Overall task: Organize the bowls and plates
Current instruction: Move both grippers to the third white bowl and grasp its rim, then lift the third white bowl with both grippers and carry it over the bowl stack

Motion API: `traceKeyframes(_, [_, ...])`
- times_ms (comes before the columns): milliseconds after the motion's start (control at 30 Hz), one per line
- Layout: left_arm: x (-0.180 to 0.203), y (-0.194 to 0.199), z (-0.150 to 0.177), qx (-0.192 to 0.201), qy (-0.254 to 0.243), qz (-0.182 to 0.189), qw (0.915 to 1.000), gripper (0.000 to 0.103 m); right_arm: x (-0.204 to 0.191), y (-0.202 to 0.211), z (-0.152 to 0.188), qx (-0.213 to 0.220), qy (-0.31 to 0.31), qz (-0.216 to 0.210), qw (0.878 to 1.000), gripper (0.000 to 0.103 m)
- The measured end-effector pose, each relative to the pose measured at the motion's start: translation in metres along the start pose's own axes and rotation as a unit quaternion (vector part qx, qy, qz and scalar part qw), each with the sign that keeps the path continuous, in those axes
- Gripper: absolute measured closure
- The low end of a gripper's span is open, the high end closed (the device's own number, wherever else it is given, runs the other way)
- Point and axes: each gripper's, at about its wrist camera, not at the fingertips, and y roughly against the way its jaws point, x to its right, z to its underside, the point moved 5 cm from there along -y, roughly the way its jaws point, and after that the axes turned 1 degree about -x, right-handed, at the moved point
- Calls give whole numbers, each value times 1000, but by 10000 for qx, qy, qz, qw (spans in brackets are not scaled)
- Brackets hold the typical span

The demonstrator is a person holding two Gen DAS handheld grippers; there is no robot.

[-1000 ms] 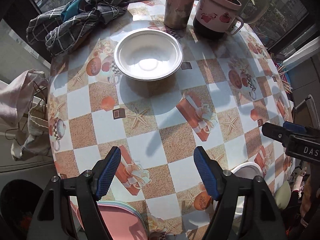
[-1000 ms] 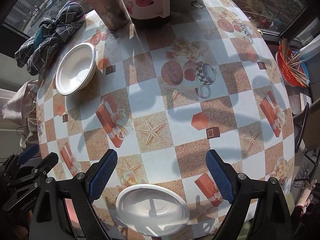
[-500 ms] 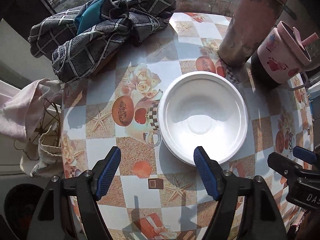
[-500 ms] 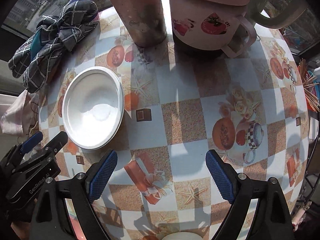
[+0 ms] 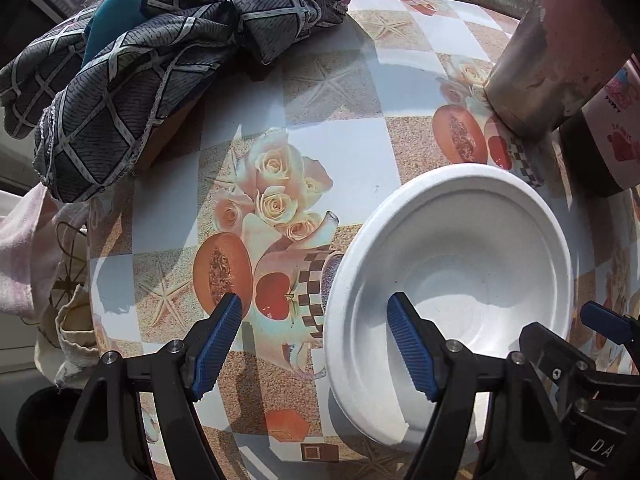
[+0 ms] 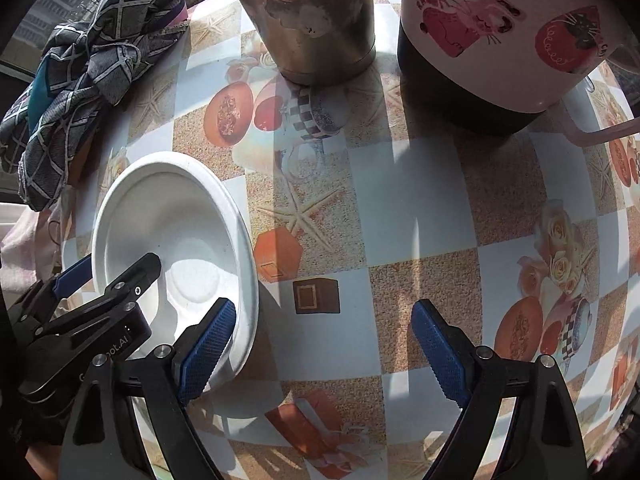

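1. The white bowl (image 5: 460,280) stands on the desk (image 5: 340,140), at the lower right of the left wrist view and at the lower left of the right wrist view.
2. The left tongs (image 5: 316,344) are apart. One blue pad is over the inside of the bowl, the other over the desk beside the rim; no pad presses on the bowl.
3. The right tongs (image 6: 320,352) are also wide apart. Their left pad is just beside the bowl's right rim, and whether it touches is not clear. The other pad is over bare desk.
4. A metal tumbler (image 6: 312,20) and a pink mug (image 6: 500,32) stand at the top of the right view.
5. A checked cloth (image 5: 140,60) lies at the upper left.
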Motion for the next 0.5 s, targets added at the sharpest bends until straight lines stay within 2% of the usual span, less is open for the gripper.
traceKeyframes(33, [1,-1,-2,2,29,79,10000,25,-1,-2,1,19,45,-6,10000,12])
traceKeyframes(67, [3,-3,-4,-19,26,106,9999,25,-4,-4,1,28,99,-7,9999,19])
traceKeyframes(100, [4,-3,-5,-23,4,121,9999,25,-6,-5,1,23,150,-77,9999,30])
traceKeyframes(133, [6,-3,-6,-32,-38,136,9999,25,-11,-5,2,56,195,-108,9997,32])
traceKeyframes(200, [11,-3,-7,-35,-113,184,9998,31,-18,-3,3,98,278,-237,9993,55])
traceKeyframes(233, [14,-1,-7,-38,-149,306,9994,42,-28,-5,6,55,299,-421,9987,63])
traceKeyframes(267, [17,0,-7,-48,-189,414,9990,56,-32,-6,7,-13,295,-558,9980,75])
traceKeyframes(300, [21,1,-6,-69,-247,460,9986,63,-36,-7,8,-82,299,-612,9976,81])
traceKeyframes(333, [25,2,-4,-95,-331,397,9986,64,-39,-9,10,-134,321,-591,9976,86])
traceKeyframes(500, [36,5,15,-130,-476,320,9983,64,-38,-12,29,-342,375,-609,9969,85])
